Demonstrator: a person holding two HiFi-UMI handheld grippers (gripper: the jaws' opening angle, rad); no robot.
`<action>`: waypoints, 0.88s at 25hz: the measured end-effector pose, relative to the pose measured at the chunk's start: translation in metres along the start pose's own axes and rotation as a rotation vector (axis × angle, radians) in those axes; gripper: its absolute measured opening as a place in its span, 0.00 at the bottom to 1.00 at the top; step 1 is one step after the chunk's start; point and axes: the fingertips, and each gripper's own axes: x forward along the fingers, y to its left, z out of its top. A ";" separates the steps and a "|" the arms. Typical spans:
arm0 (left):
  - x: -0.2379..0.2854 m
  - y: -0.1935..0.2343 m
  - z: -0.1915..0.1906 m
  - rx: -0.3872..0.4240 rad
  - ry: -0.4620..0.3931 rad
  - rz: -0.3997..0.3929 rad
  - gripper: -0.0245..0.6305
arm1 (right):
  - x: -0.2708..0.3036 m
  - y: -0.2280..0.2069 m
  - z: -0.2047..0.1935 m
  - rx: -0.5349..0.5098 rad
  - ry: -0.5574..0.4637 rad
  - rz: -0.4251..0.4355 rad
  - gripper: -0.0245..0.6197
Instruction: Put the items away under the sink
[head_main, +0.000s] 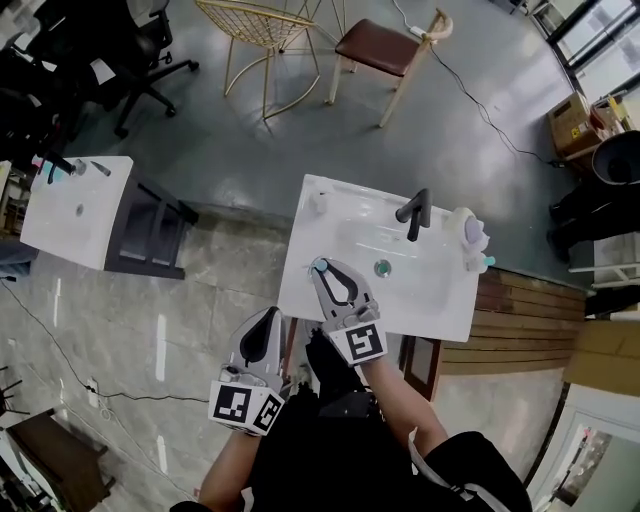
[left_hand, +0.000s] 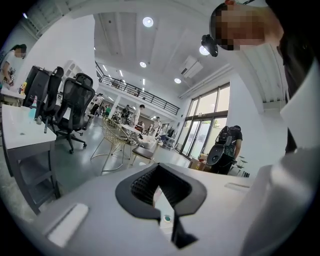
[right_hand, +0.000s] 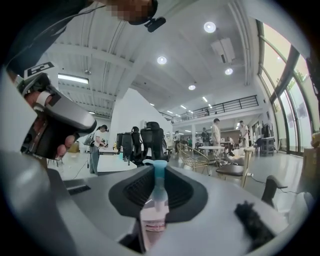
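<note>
Guessing the risky bit is the grip: right gripper (head_main: 325, 272) is clamped on the pump bottle (right_hand: 159, 187) up by its skinny neck, held over the left side of the sink (head_main: 440, 290). It could swivel or slip on the way down under. Left gripper (head_main: 270, 318) is closed and empty, just short of the sink.

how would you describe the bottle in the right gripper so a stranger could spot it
Find the white sink top with the black faucet in the middle of the head view. Over its near left part, the right gripper is clamped on a small pump bottle. It has a pale body and a light blue pump head, unlike the other small items, which sit at the sink's right edge.
</note>
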 end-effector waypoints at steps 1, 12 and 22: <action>-0.004 -0.003 0.000 0.002 -0.002 -0.006 0.05 | -0.005 0.002 0.003 0.002 -0.001 -0.007 0.15; -0.053 -0.039 0.003 0.041 -0.021 -0.093 0.05 | -0.070 0.027 0.037 0.037 -0.024 -0.096 0.15; -0.091 -0.079 0.001 0.060 -0.045 -0.171 0.05 | -0.140 0.039 0.053 0.081 -0.028 -0.180 0.15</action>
